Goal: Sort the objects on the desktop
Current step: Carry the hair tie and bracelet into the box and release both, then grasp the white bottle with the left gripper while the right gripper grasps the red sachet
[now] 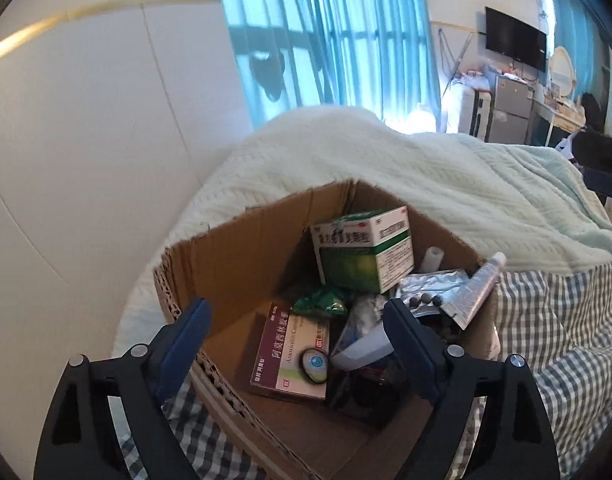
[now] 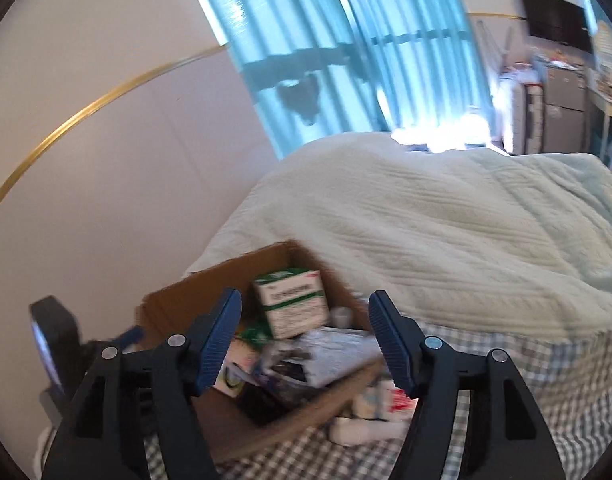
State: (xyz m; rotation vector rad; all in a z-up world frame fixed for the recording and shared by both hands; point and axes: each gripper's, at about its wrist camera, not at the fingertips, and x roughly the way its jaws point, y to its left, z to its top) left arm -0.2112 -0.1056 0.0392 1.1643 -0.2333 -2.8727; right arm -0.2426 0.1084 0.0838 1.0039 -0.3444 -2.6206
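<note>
An open cardboard box [image 1: 234, 248] sits on a checked bedsheet [image 1: 553, 320]. It holds a green-and-white medicine carton [image 1: 361, 252], a maroon-and-white carton [image 1: 290, 352] with a small oval case [image 1: 314, 366] lying on it, a silver blister pack [image 1: 425, 288], a tube [image 1: 475, 292] and a green sachet [image 1: 319, 302]. My left gripper [image 1: 296, 312] hangs open above the box with nothing between its fingers. My right gripper [image 2: 304, 298] is also open and empty, above the same box [image 2: 178, 304]. Just outside the box's near right corner lie white packets [image 2: 369, 412], blurred.
A cream knitted blanket [image 1: 425, 168] is heaped behind the box. A pale wall [image 1: 86, 140] stands close on the left, with blue curtains [image 1: 325, 32] beyond. A black housing [image 2: 54, 344] shows at the box's left side. A wall screen [image 1: 515, 38] and furniture are far right.
</note>
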